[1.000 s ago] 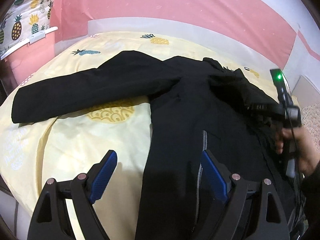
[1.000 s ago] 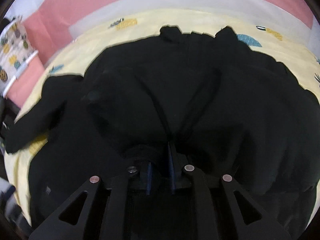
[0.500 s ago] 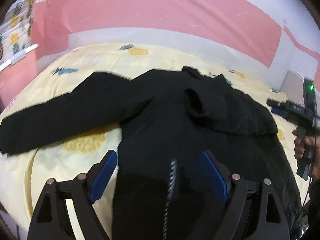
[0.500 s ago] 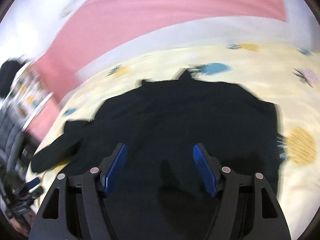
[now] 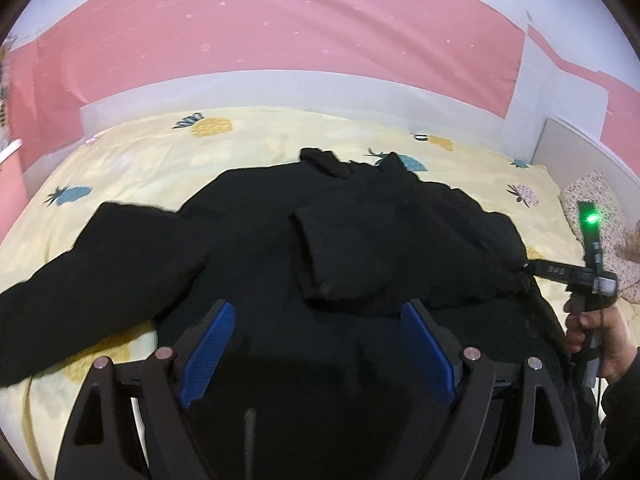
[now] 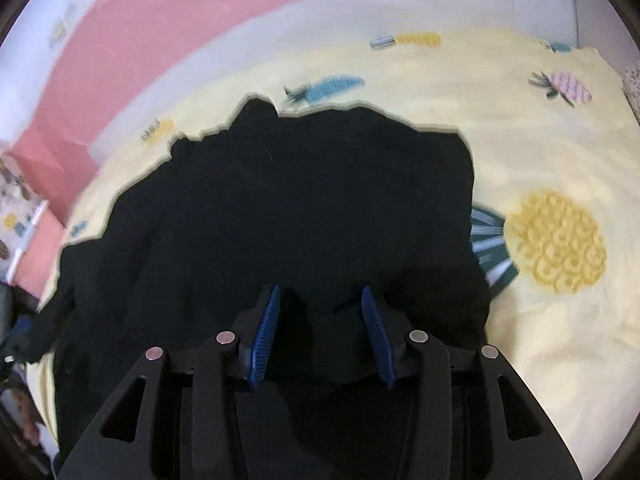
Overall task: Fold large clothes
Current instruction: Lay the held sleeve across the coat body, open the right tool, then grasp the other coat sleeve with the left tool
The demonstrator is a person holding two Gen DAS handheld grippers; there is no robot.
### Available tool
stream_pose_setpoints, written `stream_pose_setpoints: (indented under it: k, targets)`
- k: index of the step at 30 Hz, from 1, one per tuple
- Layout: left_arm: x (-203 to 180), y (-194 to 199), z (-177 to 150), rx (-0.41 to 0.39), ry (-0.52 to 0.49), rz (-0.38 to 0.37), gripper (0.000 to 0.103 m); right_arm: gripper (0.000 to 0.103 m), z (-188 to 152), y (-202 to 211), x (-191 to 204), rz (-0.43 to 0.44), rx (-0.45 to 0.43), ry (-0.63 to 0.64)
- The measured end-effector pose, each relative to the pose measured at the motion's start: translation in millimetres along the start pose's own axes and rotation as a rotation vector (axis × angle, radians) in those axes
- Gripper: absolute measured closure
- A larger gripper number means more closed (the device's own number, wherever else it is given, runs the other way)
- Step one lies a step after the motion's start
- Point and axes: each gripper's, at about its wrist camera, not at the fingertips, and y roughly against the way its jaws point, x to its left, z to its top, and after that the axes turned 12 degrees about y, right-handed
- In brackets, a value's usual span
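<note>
The black coat [image 5: 360,264] lies flat on the bed [image 5: 140,168], its unfolded sleeve [image 5: 100,280] pointing away on the side of the wide, empty left gripper [image 5: 316,352], while the right gripper [image 6: 320,332] has just been closing, holding nothing.

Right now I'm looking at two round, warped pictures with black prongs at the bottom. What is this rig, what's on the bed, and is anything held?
No robot: a person holds hand-held tongs in each hand, each with a wide-angle camera looking along its blue pads. One picture is from the left tongs, the other from the right tongs. A black jacket lies on a yellow pineapple-print sheet, one sleeve spread out. Both tongs are open above it, holding nothing; the right ones have just been narrowing. The person's right hand shows in the left picture.
</note>
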Motion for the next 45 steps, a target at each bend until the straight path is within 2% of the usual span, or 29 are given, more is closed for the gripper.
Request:
stream_pose_setpoints:
  k: [2,4,5,8,11,14,18,23,25,32,38,45]
  targets:
    - [-6.1,-14.9,6.9,-0.004,-0.006,-0.007,0.016,0.059,2.7,4.8,-6.8,-0.035,-0.033,-0.02]
    - [-12.5,-34.7,11.1,0.005,-0.021,0.003,0.018,0.06,-1.3,-12.2,-13.7,-0.049,0.036,-0.017]
    - [-14.8,-46.2,12.1,0.016,-0.031,0.019,0.025,0.06,-4.0,-22.2,-12.5,-0.054,0.071,-0.004]
    - [-12.9,-91.2,12.4,0.085,-0.039,0.111,0.04,0.06,-3.1,-26.5,-4.8,-0.078,0.066,0.038]
    - [4.6,-125.4,9.3,0.126,-0.003,0.191,0.04,0.06,-3.2,-21.9,-5.5,-0.062,0.064,0.021]
    - [20.9,-127.2,10.2,0.13,0.042,0.202,0.04,0.06,-7.0,-13.8,-3.1,-0.06,0.059,0.031]
    - [19.3,-101.5,10.0,0.102,0.005,0.231,0.042,0.06,-12.9,6.9,9.2,-0.055,0.034,0.022]
    - [21.8,-31.6,1.7,0.04,0.002,0.181,0.042,0.06,-20.7,54.2,51.8,-0.055,-0.058,0.06]
    - [23.0,0.6,-6.4,0.005,-0.008,0.162,0.042,0.056,-24.8,70.0,70.3,-0.053,-0.088,0.08]
    - [40.4,87.9,-40.0,-0.046,0.008,0.109,0.041,0.053,-64.1,124.3,133.5,-0.06,-0.155,0.143]
    - [65.0,123.4,-68.9,-0.052,0.056,0.11,0.041,0.053,-104.6,143.0,170.7,-0.07,-0.162,0.186]
    - [97.8,140.0,-95.7,-0.038,0.121,0.154,0.041,0.053,-139.5,140.7,193.1,-0.043,-0.109,0.205]
